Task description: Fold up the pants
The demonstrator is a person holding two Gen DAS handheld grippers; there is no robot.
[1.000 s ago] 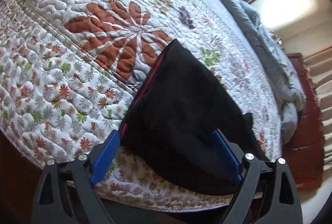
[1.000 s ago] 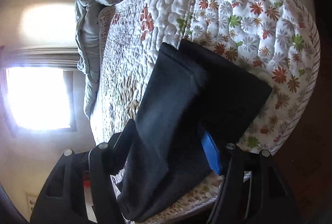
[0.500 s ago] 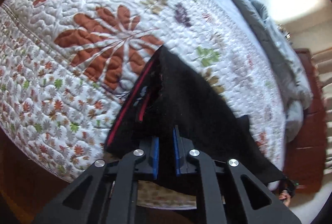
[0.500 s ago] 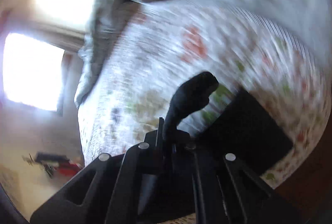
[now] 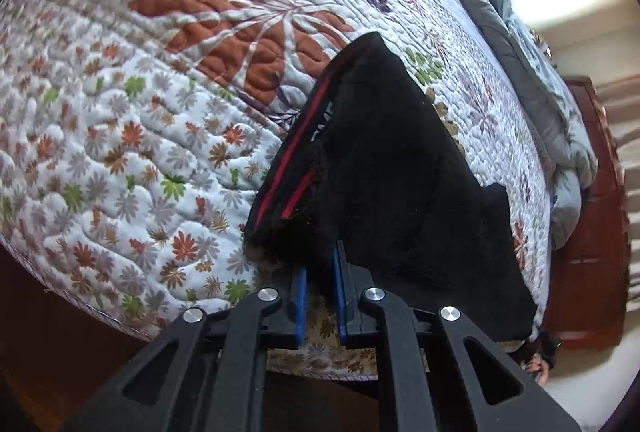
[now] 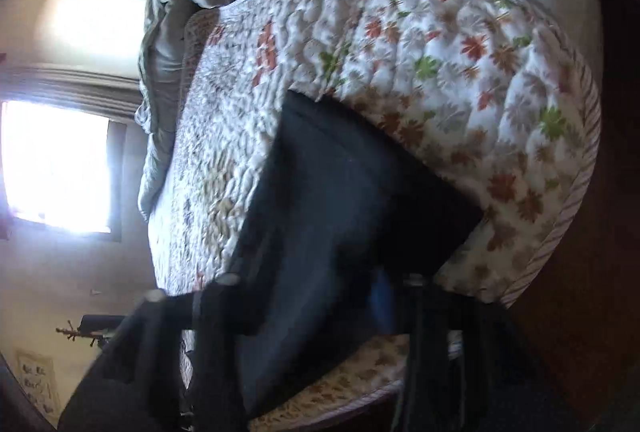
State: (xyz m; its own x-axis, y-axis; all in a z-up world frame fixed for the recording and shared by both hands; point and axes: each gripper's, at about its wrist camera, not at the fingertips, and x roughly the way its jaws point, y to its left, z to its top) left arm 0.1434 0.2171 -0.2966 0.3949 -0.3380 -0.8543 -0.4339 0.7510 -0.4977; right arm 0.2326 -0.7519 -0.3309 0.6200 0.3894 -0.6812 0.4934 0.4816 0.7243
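The quilt (image 5: 168, 135) carries the black pants (image 5: 392, 167) near its edge, already folded small. The left gripper (image 5: 320, 286) stays clamped on the hem, while the right gripper (image 6: 320, 300) — pinched shut half a second ago — now looks spread apart, though blurred, suggesting its side has just been released.

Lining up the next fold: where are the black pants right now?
The black pants lie on the floral quilt near the bed's edge, directly ahead of the left gripper; the right wrist view also shows them against that quilt.
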